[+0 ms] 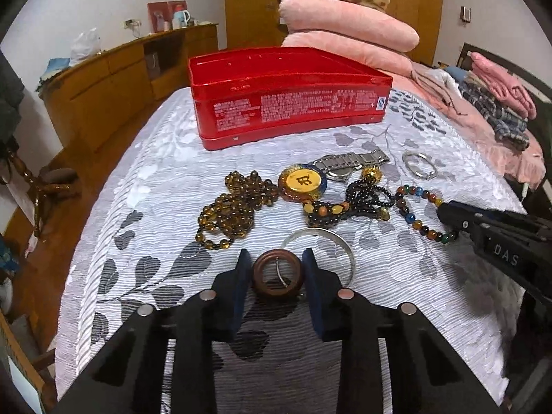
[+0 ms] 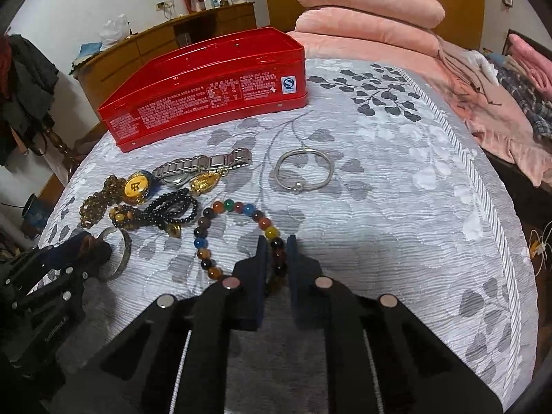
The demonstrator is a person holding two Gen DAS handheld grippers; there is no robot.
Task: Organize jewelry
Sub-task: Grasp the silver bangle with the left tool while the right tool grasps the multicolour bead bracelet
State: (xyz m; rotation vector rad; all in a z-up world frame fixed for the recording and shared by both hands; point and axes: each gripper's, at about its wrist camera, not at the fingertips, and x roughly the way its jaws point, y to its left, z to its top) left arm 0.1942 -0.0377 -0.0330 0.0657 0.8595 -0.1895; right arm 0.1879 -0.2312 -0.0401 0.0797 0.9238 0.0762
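Observation:
A brown ring (image 1: 277, 274) sits between the blue pads of my left gripper (image 1: 276, 265), which is shut on it just above the leaf-print bedspread. Behind it lies a wide silver bangle (image 1: 331, 241). In the right wrist view my right gripper (image 2: 277, 241) is shut on the near side of a multicoloured bead bracelet (image 2: 238, 207). Further back lie an amber bead necklace (image 1: 231, 207), a yellow pendant (image 1: 302, 181), a steel watch (image 1: 348, 164), black beads (image 1: 369, 196) and a thin silver bangle (image 2: 303, 170). An open red tin (image 1: 286, 103) stands behind them.
Pink pillows (image 1: 345, 20) are stacked behind the tin. Folded clothes (image 1: 496, 103) lie at the right. The bed's edge drops off at the left toward a wooden floor and a long wooden cabinet (image 1: 114, 82).

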